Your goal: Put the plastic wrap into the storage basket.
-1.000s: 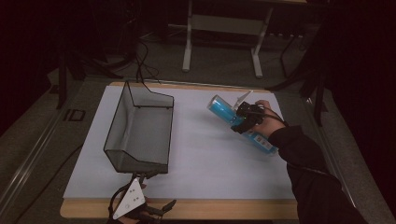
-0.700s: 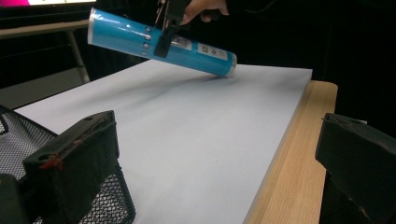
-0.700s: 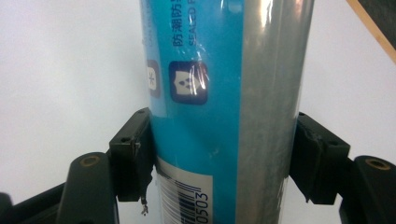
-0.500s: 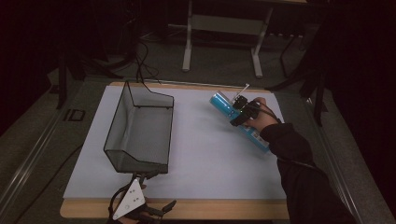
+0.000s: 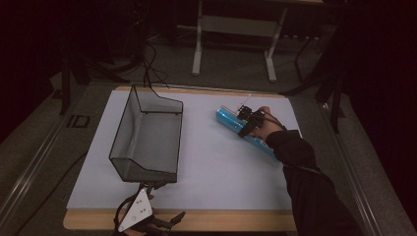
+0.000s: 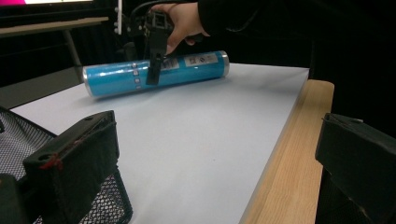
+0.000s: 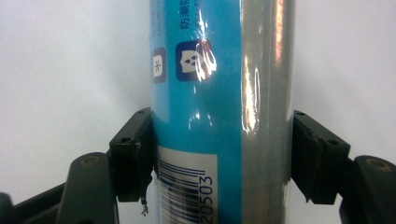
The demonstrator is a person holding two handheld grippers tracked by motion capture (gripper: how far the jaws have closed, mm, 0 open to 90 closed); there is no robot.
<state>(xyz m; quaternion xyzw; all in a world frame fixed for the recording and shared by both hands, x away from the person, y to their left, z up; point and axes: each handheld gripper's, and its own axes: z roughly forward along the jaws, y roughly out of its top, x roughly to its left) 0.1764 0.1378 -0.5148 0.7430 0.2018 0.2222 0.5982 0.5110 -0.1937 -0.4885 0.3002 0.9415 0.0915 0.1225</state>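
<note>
A blue tube [image 5: 229, 118] with a silver stripe and a barcode label lies lengthwise at the far right of the white sheet. My right gripper [image 5: 244, 127] is shut across its middle. In the right gripper view both pads press the tube [image 7: 201, 93] from either side of the gripper [image 7: 219, 158]. From the left gripper view the tube [image 6: 112, 77] sits low at the sheet, with the right gripper [image 6: 154, 70] clamped over it from above. My left gripper [image 5: 160, 202] rests at the near table edge, jaws open and empty [image 6: 210, 154].
A black wire mesh basket [image 5: 177, 132] stands on the left half of the sheet, its near corner beside my left jaw [image 6: 14, 140]. The wooden table edge [image 6: 289, 154] runs along the near side. A metal frame [image 5: 199, 44] stands beyond the table.
My right gripper has come down toward the sheet with the blue tube in it and shifted slightly. The left gripper and the basket have stayed put.
</note>
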